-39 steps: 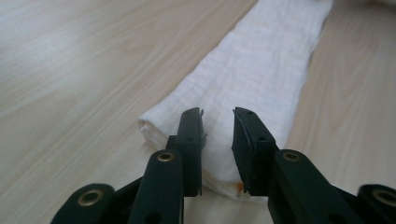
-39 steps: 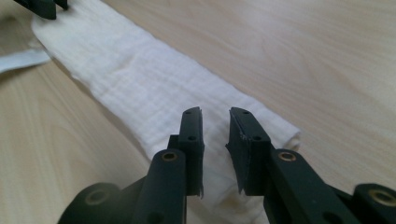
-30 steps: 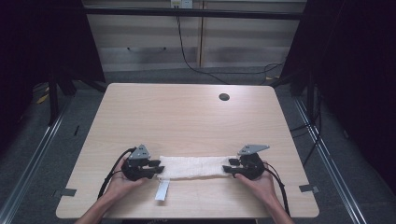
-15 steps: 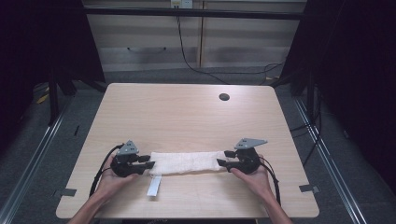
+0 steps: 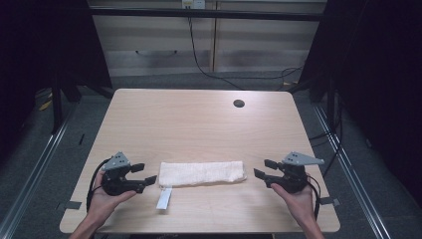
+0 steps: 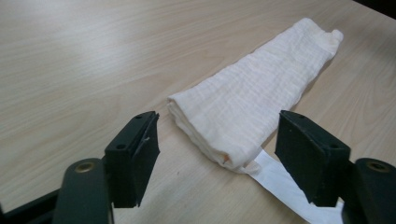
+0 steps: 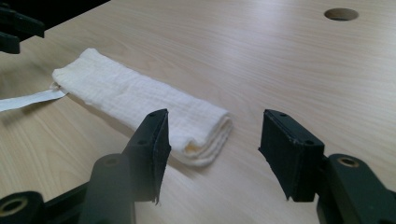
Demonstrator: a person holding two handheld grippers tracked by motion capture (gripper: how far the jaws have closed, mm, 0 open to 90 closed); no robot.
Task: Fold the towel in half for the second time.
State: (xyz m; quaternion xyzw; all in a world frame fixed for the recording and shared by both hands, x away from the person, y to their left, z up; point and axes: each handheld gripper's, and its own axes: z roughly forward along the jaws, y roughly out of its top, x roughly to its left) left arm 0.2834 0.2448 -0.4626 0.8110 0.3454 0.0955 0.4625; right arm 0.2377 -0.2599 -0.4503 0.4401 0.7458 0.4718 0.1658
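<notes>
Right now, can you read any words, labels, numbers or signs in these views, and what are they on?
None can be read. The white tag sticking out from the folded white cloth looks blank in the high view and both gripper views; any print is too small to tell. The wooden table bears no markings.

Crinkled white cloth towel (image 5: 202, 173) (soft, matt) on smooth wood-grain table (image 5: 199, 119).
</notes>
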